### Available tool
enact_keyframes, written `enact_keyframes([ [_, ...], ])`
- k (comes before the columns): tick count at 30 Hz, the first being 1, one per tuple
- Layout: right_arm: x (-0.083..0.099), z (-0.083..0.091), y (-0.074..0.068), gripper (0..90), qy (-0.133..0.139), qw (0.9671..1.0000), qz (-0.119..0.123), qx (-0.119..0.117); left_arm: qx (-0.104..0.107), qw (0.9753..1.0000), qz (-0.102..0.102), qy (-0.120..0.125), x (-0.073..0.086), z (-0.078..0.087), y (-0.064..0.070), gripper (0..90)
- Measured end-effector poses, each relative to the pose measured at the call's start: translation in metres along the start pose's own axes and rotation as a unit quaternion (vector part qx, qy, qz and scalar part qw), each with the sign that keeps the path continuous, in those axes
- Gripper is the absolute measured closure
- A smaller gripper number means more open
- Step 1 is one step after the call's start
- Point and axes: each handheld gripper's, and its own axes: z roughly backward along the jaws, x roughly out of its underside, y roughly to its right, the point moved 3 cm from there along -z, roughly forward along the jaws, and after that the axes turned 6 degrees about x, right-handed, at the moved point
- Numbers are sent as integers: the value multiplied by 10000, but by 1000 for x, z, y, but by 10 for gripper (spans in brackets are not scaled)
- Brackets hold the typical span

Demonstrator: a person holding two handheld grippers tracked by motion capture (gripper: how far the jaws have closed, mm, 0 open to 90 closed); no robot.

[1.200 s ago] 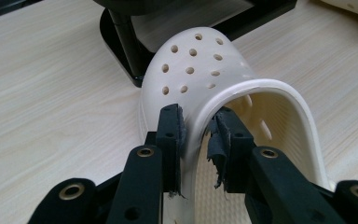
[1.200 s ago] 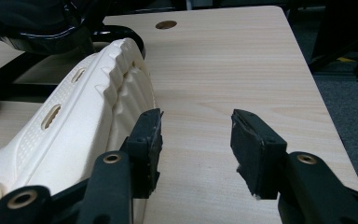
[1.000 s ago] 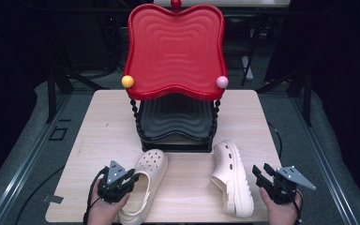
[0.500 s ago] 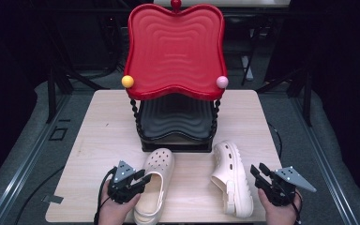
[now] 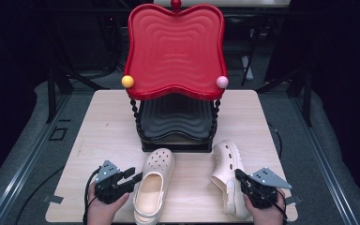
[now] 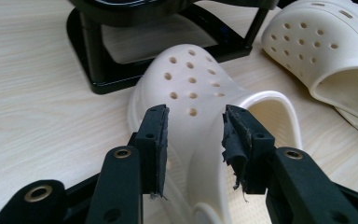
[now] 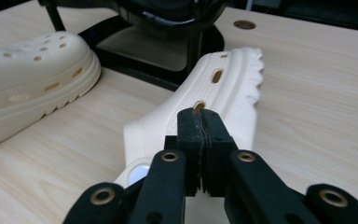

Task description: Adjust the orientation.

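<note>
Two cream clogs lie in front of a two-tier rack. The left clog (image 5: 153,187) stands upright with its toe toward the rack. My left gripper (image 5: 138,177) is open, and its jaws straddle that clog's near side wall (image 6: 193,100) without pressing it. The right clog (image 5: 228,176) lies tipped on its side, sole facing right. My right gripper (image 5: 240,176) is shut, its tips against the clog's upturned side (image 7: 223,88). I see nothing held between its pads (image 7: 192,140).
The rack has a red wavy top tray (image 5: 176,47) and a black lower tray (image 5: 176,117) on beaded black posts, at the middle of the wooden table (image 5: 108,126). The table's front edge runs just below both hands. Dark floor and rails surround the table.
The left clog has swung right and straightened, its toe now pointing at the rack, and my left gripper moved right with it. The right clog and right gripper have barely moved.
</note>
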Motion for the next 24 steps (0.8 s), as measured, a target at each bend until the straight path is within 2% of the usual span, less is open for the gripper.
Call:
enact_keyframes([
  [2,2,-3,-2,900,-199,9997,110,-19,-42,10000,77,10,2,2,-5,602],
  [3,2,-4,-2,900,-146,9998,98,-22,-53,9999,94,-18,3,3,-7,602],
  [4,2,-3,-1,900,-241,9997,70,-42,-68,9999,109,-1,3,4,-8,602],
  [9,2,-4,-1,900,-160,9999,-1,-42,-90,9998,173,41,5,6,-14,601],
  [10,2,-4,0,900,-143,9999,56,-38,-92,9998,188,36,5,6,-15,601],
  [16,1,-6,1,900,-187,9997,-106,-91,-82,9997,223,77,5,11,-23,600],
  [20,0,-7,2,900,-123,9999,-97,-24,-138,9993,317,128,5,13,-29,601],
  [21,0,-5,3,900,-233,9997,-60,-8,-157,9992,337,136,5,13,-30,601],
  [22,1,-5,3,900,-141,9999,-78,56,-144,9991,370,164,5,13,-29,601],
  [23,1,-4,5,900,-142,9998,-52,88,-147,9991,370,170,5,14,-28,601],
  [24,1,-3,8,900,-132,9998,-74,126,-175,9993,283,149,5,15,-26,601],
])
